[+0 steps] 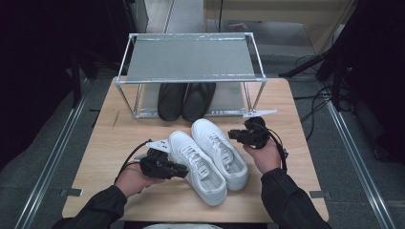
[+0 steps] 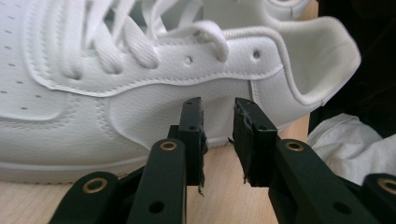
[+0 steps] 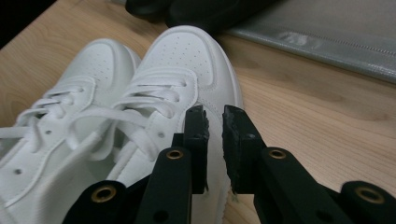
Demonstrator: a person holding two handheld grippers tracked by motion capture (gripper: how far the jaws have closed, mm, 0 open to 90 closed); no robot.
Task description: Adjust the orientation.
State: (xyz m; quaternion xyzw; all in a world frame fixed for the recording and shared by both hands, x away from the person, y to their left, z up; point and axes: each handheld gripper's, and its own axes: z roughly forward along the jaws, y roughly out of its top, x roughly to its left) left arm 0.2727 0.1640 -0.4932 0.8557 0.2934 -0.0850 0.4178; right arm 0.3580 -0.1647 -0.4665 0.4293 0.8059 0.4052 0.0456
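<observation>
Two white lace-up sneakers lie side by side on the wooden table, the left sneaker point(image 1: 198, 164) and the right sneaker point(image 1: 220, 145), toes pointing away from me. My left gripper point(image 1: 184, 169) is level against the outer side of the left sneaker point(image 2: 140, 93). In the left gripper view its jaws point(image 2: 218, 109) stand slightly apart with nothing between them. My right gripper point(image 1: 232, 135) is beside the outer side of the right sneaker point(image 3: 182, 60). In the right gripper view that gripper point(image 3: 214, 116) shows a narrow gap between its jaws, which hold nothing.
A metal-framed rack point(image 1: 191, 78) with a grey shelf stands at the far side of the table point(image 1: 105, 143). A pair of black shoes point(image 1: 186, 100) sits on its lower level, just beyond the sneakers' toes. Bare wood lies to the left and right of the sneakers.
</observation>
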